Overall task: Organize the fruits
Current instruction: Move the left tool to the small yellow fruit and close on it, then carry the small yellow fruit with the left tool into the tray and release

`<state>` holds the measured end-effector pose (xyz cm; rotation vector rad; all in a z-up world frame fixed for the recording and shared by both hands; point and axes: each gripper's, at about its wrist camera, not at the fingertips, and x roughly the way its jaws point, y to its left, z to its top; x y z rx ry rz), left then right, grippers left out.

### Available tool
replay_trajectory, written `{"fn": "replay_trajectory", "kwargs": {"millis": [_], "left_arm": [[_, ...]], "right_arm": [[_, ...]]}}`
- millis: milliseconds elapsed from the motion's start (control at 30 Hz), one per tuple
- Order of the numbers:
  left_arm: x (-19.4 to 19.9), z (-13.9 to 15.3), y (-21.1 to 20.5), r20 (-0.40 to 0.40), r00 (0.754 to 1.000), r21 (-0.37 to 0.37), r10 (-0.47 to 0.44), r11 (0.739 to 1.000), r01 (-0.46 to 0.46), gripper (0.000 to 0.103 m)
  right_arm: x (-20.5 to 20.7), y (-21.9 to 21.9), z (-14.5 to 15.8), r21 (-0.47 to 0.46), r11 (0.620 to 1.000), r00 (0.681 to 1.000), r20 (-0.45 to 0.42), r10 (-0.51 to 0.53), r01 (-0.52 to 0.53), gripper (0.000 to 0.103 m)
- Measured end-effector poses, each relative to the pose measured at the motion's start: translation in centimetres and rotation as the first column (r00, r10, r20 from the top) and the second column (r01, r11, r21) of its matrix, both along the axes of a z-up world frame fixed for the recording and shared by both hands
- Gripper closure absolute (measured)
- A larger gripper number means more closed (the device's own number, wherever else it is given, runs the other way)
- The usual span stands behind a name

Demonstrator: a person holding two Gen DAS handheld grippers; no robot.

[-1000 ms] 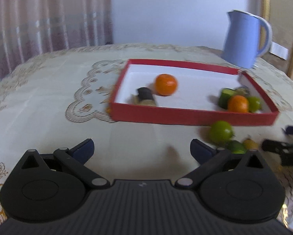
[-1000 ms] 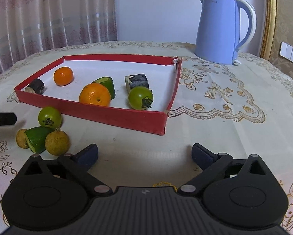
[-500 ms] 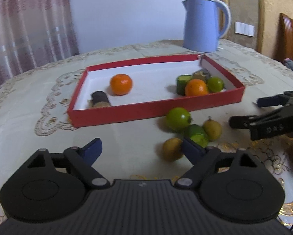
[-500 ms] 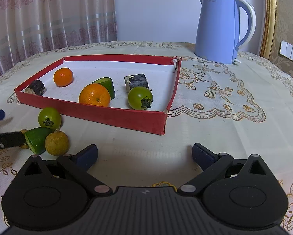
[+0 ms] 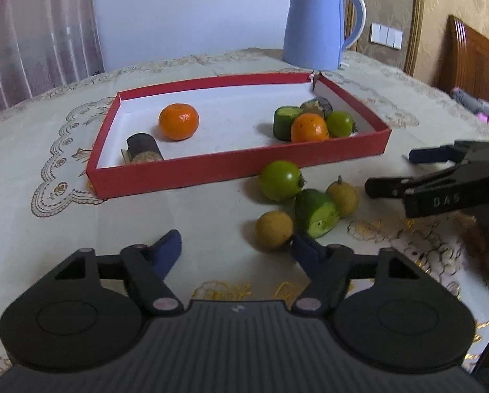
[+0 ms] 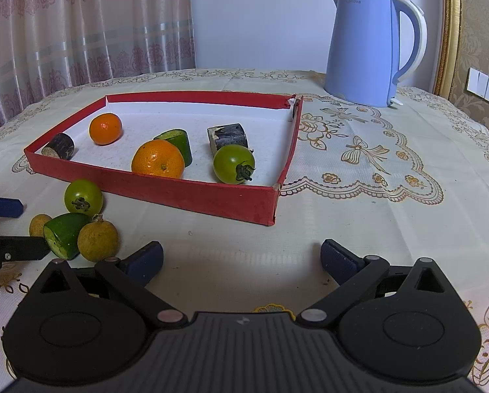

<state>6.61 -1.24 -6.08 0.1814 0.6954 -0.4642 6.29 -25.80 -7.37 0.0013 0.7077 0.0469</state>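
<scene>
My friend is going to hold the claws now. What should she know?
Left claw: open, nothing in it; its jaws have just been closing, next to a small yellow fruit.
Right claw: open, empty.
Done: red tray holds two oranges, a green tomato, a cucumber piece and two dark chunks.
Left: outside the tray lie a second green tomato, a cucumber end and two yellow fruits. They probably go in next.

Your table's embroidered cloth (image 6: 391,196) carries the red tray (image 6: 195,196), blue kettle (image 6: 369,49), and loose by the tray: green tomato (image 6: 82,196), cucumber piece (image 6: 66,234), two longans (image 6: 97,242)
</scene>
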Motion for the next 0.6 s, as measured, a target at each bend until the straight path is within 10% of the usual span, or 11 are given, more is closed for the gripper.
{"fn": "replay_trajectory", "kwargs": {"millis": [200, 600], "left_arm": [[0.3, 0.0, -2.0, 0.015, 0.999, 0.040, -0.031, 0.999, 0.030, 0.072], [-0.4, -0.3, -2.5, 0.058, 0.998, 0.045, -0.021, 0.999, 0.018, 0.081]], "right_arm": [[0.0, 0.0, 0.0, 0.000, 1.000, 1.000, 0.000, 0.000, 0.000, 0.000], [0.0, 0.0, 0.0, 0.001, 1.000, 1.000, 0.000, 0.000, 0.000, 0.000]]}}
